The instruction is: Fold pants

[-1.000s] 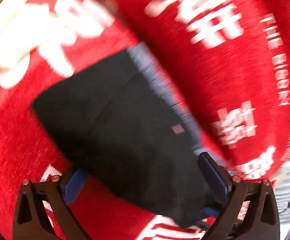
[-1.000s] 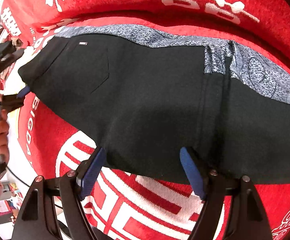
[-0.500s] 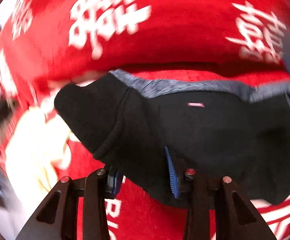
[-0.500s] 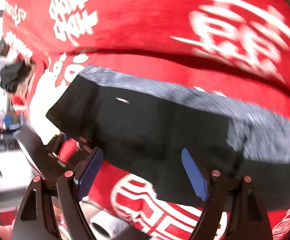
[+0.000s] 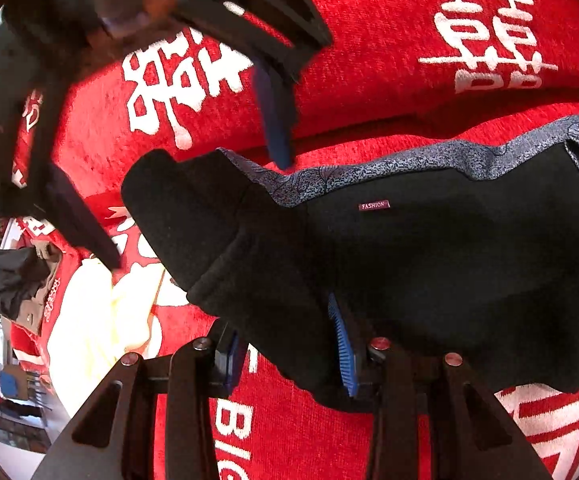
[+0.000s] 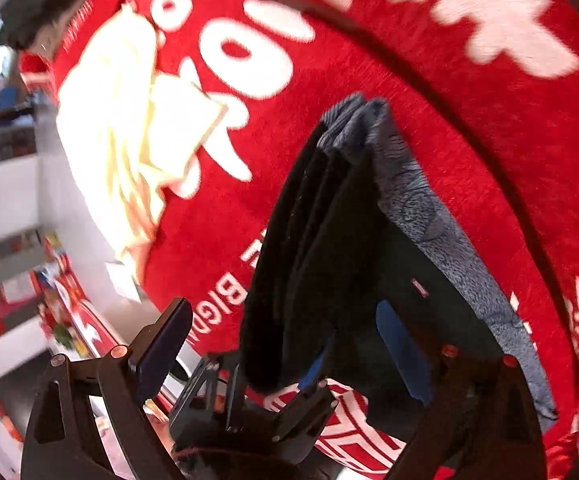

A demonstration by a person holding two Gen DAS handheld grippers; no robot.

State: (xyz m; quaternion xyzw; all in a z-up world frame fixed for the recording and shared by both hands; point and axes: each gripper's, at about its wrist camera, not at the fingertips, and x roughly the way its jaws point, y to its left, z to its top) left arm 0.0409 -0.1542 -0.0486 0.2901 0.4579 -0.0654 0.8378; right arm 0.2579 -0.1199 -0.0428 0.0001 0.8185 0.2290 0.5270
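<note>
Black pants with a grey patterned inner band and a small "FASHION" label lie on the red cloth. My left gripper is shut on the near corner of the pants' end, with the fabric bunched between its blue pads. In the right wrist view the same end rises as stacked folds, with the left gripper clamped low on it. My right gripper is opening wide around that end, its pads off the fabric. From the left wrist view the right gripper hangs over the pants' far corner.
A cream garment lies on the red cloth left of the pants, also the cream garment. A dark garment sits on a brown item beyond it. The cloth's edge and the room floor lie further left.
The left gripper went from open around the pants' edge to shut on their end corner. The right gripper swept along the pants to that same end and spread wider.
</note>
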